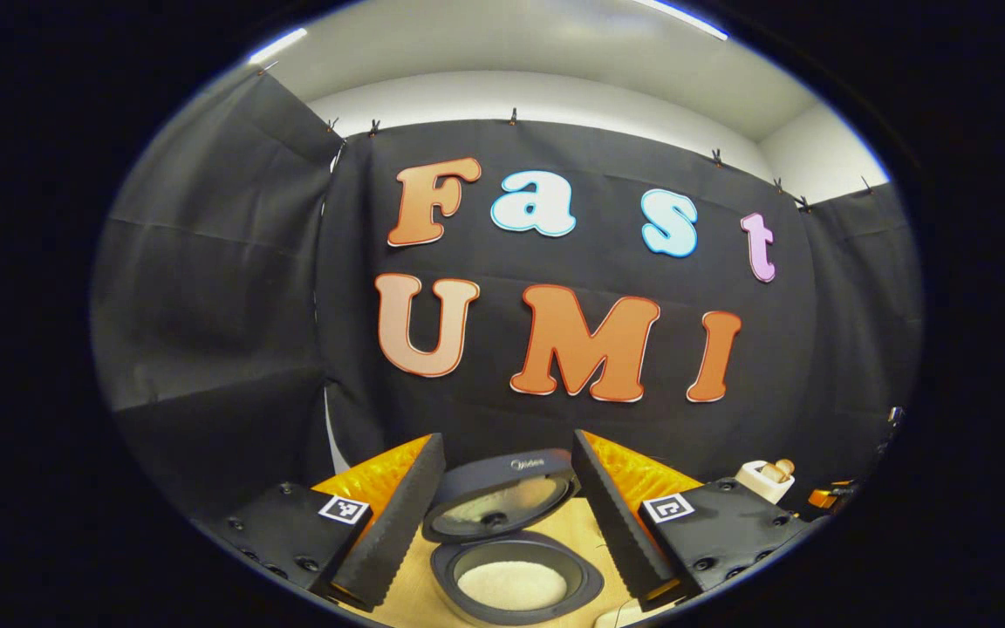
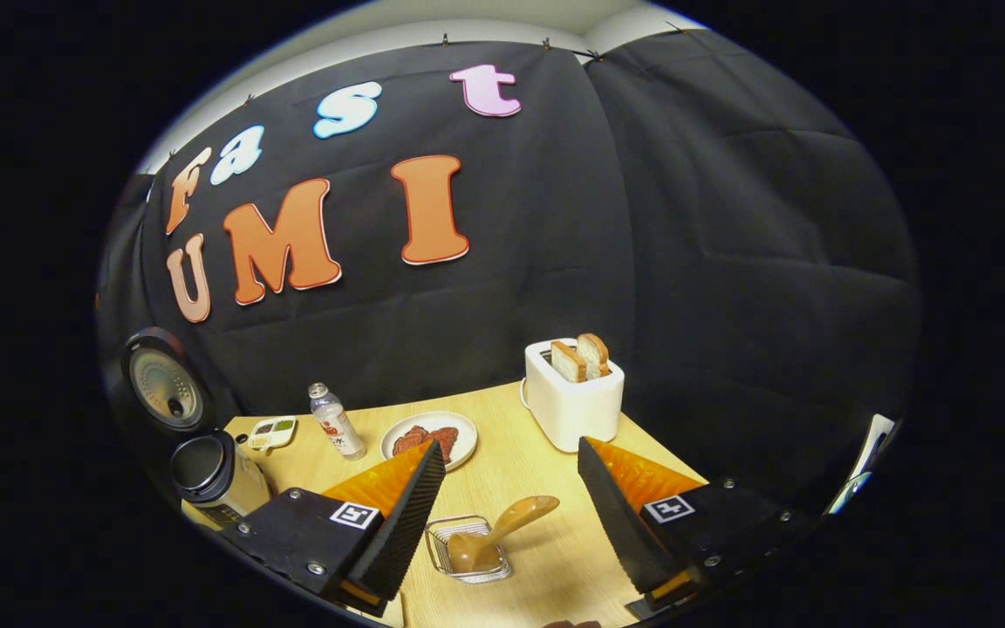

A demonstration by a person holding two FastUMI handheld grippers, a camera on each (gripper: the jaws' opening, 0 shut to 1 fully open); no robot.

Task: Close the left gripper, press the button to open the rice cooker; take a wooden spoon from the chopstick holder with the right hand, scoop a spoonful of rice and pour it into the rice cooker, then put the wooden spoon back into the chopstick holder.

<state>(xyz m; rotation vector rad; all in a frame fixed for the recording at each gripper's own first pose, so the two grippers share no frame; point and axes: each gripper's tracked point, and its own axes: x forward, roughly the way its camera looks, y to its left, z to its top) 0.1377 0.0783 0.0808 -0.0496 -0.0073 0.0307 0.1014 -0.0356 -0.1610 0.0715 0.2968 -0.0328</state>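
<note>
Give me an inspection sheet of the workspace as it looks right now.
Surface: light wooden table.
Job's things: rice cooker open, lid up, white rice in the pot; wooden spoon resting in the wire chopstick holder.
Clutter: toaster with two bread slices, plate of food, bottle, small dish.
Grippers: left tool open above the cooker; right tool open above the spoon, holding nothing.
Cables: nothing seen.
Surroundings: black cloth booth wall, white ceiling above.
</note>
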